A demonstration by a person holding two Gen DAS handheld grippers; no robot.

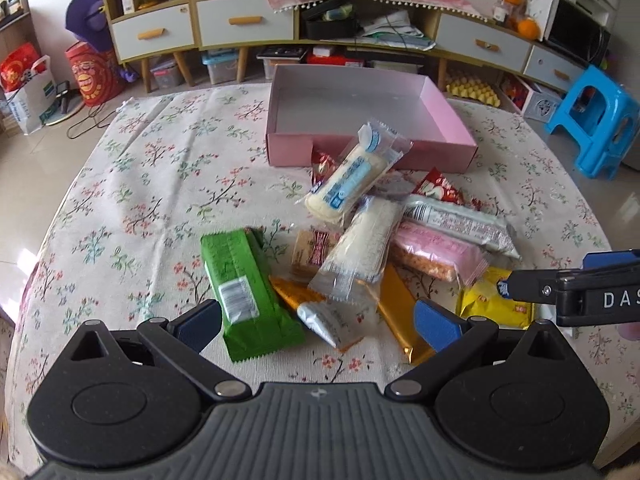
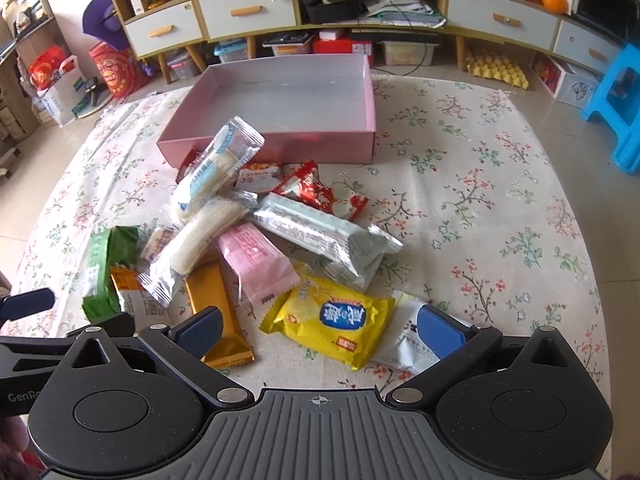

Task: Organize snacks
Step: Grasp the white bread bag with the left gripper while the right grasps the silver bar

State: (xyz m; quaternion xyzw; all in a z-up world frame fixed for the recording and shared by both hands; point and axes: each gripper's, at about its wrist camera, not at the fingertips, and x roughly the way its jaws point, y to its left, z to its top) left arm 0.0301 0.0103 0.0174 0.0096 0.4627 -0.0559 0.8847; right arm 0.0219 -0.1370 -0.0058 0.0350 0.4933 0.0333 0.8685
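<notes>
A pile of wrapped snacks lies on the floral tablecloth in front of an empty pink box (image 1: pixel 448 120) (image 2: pixel 370 92). My left gripper (image 1: pixel 320 324) is open, low over the near edge of the pile, with a green pack (image 1: pixel 244 284) by its left finger and a gold bar (image 1: pixel 400 308) by its right. My right gripper (image 2: pixel 320 332) is open above a yellow pack (image 2: pixel 332 320), with a white pack (image 2: pixel 404 344) under its right finger. The right gripper also shows in the left wrist view (image 1: pixel 520 284). A cream roll (image 1: pixel 348 176) (image 2: pixel 212 172) leans on the box front.
The table (image 1: pixel 140 184) is round, with floor beyond its edges. A cabinet with drawers (image 1: pixel 244 20) stands behind. A blue stool (image 1: pixel 596 120) is at the right, and red bags (image 1: pixel 92 76) are at the left.
</notes>
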